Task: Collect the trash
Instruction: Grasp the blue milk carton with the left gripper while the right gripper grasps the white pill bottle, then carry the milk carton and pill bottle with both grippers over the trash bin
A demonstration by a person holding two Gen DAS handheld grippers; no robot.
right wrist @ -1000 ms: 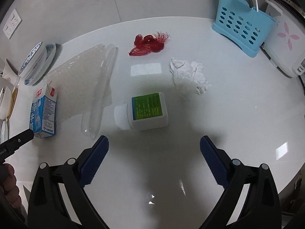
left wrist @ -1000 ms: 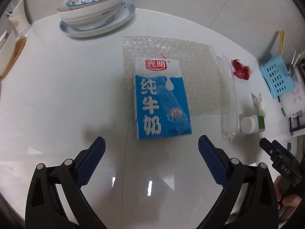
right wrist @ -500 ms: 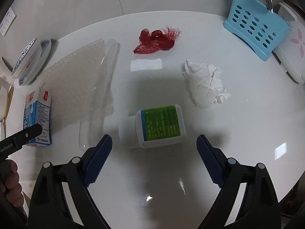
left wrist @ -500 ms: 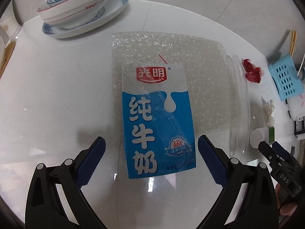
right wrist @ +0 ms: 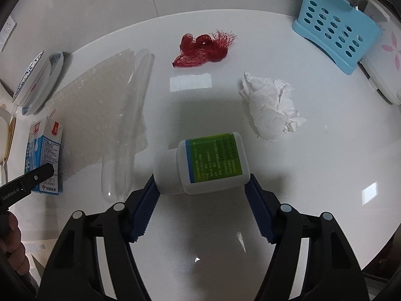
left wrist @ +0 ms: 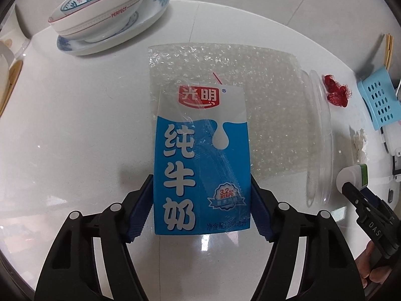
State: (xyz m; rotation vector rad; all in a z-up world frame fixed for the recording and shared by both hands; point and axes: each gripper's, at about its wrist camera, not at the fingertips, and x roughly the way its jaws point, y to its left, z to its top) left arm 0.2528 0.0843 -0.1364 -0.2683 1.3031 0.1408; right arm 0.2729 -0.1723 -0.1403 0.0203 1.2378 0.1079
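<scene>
A blue and white milk carton lies flat on the white table, partly on a sheet of bubble wrap. My left gripper straddles its lower half with jaws closing, and both blue pads touch the carton's long sides. A white bottle with a green label lies on its side. My right gripper is closing on it, one pad at the cap and one at the base. Loose on the table are a red net, a crumpled tissue and a clear plastic tube.
A patterned bowl on a plate stands at the far left edge. At the right stand a blue perforated basket and a white appliance with a pink flower. A hand holds the left gripper.
Both grippers came down and forward over their items. Their jaws narrowed from wide open until the pads met the carton and the bottle.
</scene>
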